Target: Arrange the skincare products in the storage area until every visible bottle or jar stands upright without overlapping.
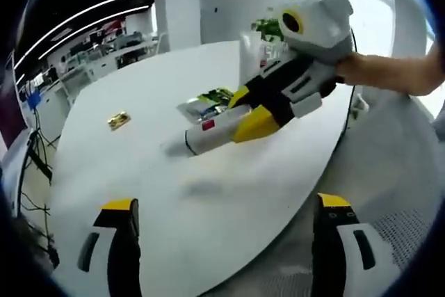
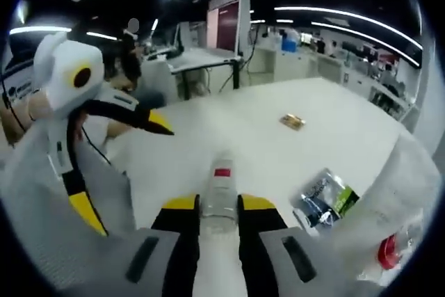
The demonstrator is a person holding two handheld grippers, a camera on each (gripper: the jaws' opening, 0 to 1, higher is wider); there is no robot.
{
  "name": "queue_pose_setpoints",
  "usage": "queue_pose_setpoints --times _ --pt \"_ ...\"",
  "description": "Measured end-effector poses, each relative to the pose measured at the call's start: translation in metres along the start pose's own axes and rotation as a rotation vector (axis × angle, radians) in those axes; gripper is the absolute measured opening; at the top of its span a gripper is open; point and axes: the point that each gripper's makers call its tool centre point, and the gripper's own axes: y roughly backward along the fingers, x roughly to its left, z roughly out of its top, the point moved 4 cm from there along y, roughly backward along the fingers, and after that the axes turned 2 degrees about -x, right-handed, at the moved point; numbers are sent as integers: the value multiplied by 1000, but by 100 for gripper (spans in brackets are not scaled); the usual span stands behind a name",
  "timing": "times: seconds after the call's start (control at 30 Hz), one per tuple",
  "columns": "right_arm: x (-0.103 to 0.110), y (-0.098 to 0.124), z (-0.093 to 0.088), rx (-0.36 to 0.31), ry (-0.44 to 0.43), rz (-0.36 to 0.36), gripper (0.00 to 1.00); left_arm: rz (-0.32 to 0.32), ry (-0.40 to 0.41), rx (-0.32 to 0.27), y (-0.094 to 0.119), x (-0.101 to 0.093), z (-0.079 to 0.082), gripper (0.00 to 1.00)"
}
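my right gripper point(image 2: 219, 217) pinching white bottle point(image 2: 221, 189) at centre bottom of right gripper view, long axis running forward along jaws, lying, not upright. my left gripper point(image 1: 226, 231) spread wide, nothing between, low in frame; bottle point(image 1: 208, 135) ahead, mid-frame above white table point(image 1: 139, 165).

Smooth matt white table point(image 1: 208, 193), glossy plastic bottle point(image 2: 220, 193), shiny foil sachet point(image 2: 325, 198)

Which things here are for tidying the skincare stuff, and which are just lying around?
For the job:
- white tube-shaped bottle with red label, gripped by the right gripper
- left gripper, open

Just lying about:
- small gold packet
- clear plastic packet with green label
- white round table
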Motion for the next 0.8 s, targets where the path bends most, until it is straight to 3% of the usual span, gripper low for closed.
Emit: queue_pose_setpoints --times 0.07,0.17,0.33,0.5,0.63,0.8 --pt "0 9 -1 -14 -7 -6 19 -32 36 -31 0 -4 5 98" --pt "1 20 0 -27 -12 -14 19 -39 60 -32 1 -4 5 98" --pt "-1 40 4 -58 18 -49 19 -43 69 -36 3 -5 8 98" --pt "1 56 11 -89 49 -77 19 -64 51 -69 8 -7 25 97" --pt "-1 65 15 -127 34 -100 19 -126 110 -150 7 -7 50 94" --pt "-8 74 13 -146 24 -137 19 -226 283 -296 -1 -7 80 85"
